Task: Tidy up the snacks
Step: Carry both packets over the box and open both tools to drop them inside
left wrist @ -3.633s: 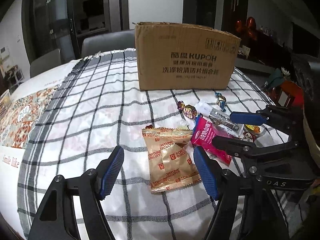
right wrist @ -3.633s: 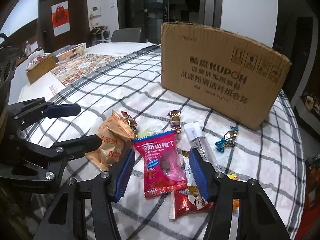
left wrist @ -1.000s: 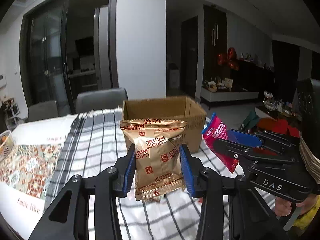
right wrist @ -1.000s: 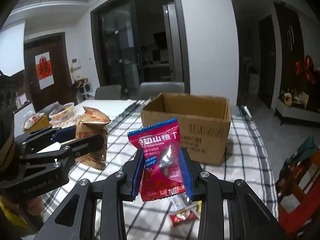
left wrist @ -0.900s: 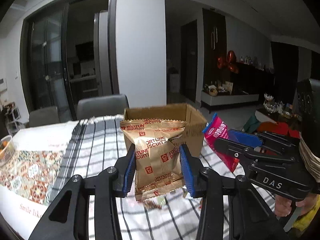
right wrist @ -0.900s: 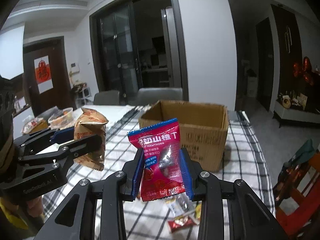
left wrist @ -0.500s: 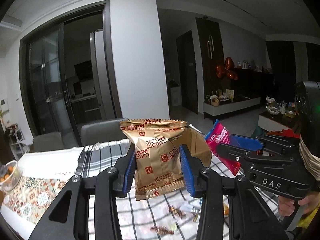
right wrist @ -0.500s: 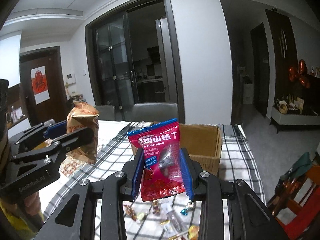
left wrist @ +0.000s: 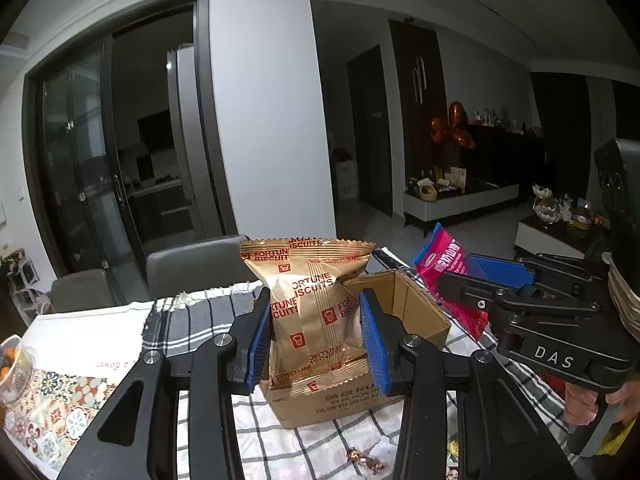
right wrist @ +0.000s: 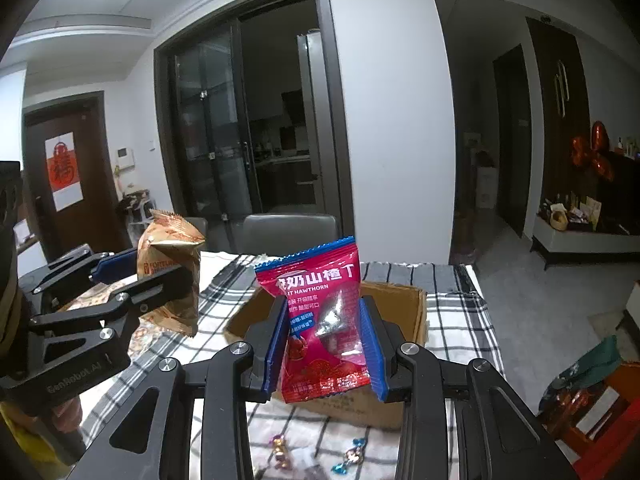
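The left gripper [left wrist: 316, 336] pinches a gold Fortune Biscuits packet [left wrist: 310, 308] between its blue pads, and the right gripper [right wrist: 324, 344] pinches a red hawthorn snack packet [right wrist: 322, 320] the same way. Seconds ago both packets lay on the checked tablecloth [right wrist: 452, 320] with the jaws spread around them; now both have been lifted well clear of it and carried forward, so the open cardboard box [left wrist: 404, 312] has dropped lower in each view and its brown inside shows just beyond and below the fingertips. In the left view the right gripper sits off to the right at about the same height; in the right view the left gripper [right wrist: 168, 276] sits off to the left with its packet upright. Small wrapped candies [right wrist: 312, 456] remain on the cloth beneath the grippers, on the near side of the box. The pick-up looks finished and the carry nearly so; what seems left is moving each packet over the opening and letting go, then returning for the loose candies
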The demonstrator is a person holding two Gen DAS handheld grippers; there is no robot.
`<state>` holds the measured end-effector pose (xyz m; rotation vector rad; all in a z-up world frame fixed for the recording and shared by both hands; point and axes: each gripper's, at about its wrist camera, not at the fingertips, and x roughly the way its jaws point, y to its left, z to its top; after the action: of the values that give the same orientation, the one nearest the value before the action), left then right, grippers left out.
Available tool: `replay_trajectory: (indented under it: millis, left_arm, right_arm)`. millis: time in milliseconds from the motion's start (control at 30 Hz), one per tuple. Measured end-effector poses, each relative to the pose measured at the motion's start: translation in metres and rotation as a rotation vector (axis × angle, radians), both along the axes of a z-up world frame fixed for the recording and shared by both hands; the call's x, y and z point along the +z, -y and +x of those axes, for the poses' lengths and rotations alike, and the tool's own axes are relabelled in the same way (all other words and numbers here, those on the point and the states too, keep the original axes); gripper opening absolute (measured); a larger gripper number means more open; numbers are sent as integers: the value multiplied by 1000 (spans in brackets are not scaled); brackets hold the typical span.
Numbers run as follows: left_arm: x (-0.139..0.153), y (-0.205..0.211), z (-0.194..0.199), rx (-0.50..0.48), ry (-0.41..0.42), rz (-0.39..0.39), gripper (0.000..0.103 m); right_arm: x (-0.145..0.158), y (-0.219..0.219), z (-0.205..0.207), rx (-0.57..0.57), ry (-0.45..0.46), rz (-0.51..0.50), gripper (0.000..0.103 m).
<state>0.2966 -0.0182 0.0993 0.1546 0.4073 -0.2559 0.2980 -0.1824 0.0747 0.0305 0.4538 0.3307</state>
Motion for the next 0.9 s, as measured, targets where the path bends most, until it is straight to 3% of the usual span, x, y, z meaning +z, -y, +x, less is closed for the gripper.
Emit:
replay_trajectory:
  millis: [533, 600, 667, 733, 900]
  left_arm:
    - [-48, 9, 112, -17, -232, -9, 42]
    - [-53, 11, 119, -18, -253, -8, 46]
    - [-57, 12, 122, -19, -267, -11, 62]
    - [-58, 11, 120, -11, -266, -13, 64]
    - [-57, 6, 101, -2, -239, 2, 67]
  right_arm:
    - [-37, -4, 88, -25, -151, -63, 36]
    - [-44, -3, 96, -30, -176, -65, 36]
    - [-49, 1, 103, -46, -197, -67, 37]
    - [-52, 4, 104, -64, -205, -66, 52]
    - [-52, 10, 88, -92, -175, -69, 52]
